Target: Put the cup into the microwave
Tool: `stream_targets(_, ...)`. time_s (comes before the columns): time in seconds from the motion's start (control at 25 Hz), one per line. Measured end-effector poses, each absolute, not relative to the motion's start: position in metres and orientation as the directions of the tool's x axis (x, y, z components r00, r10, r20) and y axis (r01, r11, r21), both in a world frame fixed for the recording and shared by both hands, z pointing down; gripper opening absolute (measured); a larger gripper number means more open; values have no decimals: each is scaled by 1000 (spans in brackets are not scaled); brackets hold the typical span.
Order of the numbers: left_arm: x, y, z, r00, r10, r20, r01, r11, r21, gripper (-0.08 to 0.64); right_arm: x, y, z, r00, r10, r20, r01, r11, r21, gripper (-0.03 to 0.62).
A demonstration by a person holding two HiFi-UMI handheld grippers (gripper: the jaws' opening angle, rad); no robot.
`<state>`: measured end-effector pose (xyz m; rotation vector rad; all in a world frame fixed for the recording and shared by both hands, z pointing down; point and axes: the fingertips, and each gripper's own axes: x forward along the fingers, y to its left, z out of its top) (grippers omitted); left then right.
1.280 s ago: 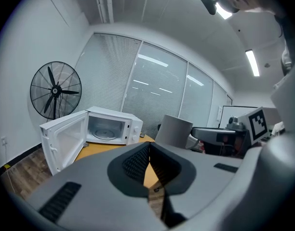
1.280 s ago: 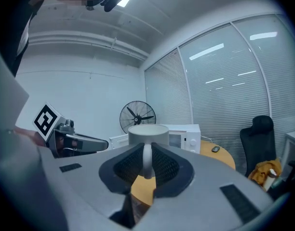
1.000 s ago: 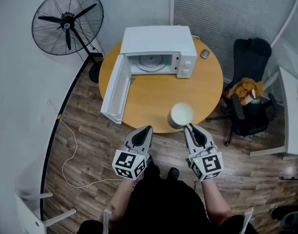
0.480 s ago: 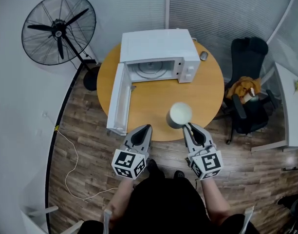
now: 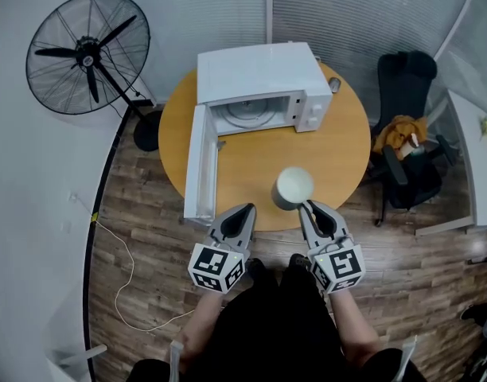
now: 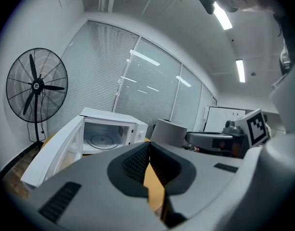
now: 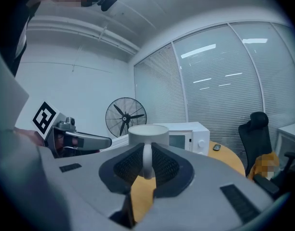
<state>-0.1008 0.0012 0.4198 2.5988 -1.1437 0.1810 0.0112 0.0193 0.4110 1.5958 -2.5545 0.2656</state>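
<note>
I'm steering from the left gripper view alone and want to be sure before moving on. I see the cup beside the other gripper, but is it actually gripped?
Observer: Yes. The right gripper view shows the right gripper shut on the handle of the cup.
Operator: Where is the cup over the table?
Observer: The head view puts it above the near edge of the round table, to the right of the swung-out microwave door.
Operator: Anything between it and the oven?
Observer: From above, only bare tabletop lies between the cup and the open microwave.
</note>
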Motion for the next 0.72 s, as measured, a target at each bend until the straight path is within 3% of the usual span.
stream_targets(0.72, -86, -61, 426, 619, -744, 251, -785, -578, 223, -5, 16, -64, 425, -521, -827, 213, -853, 515, -84, 57)
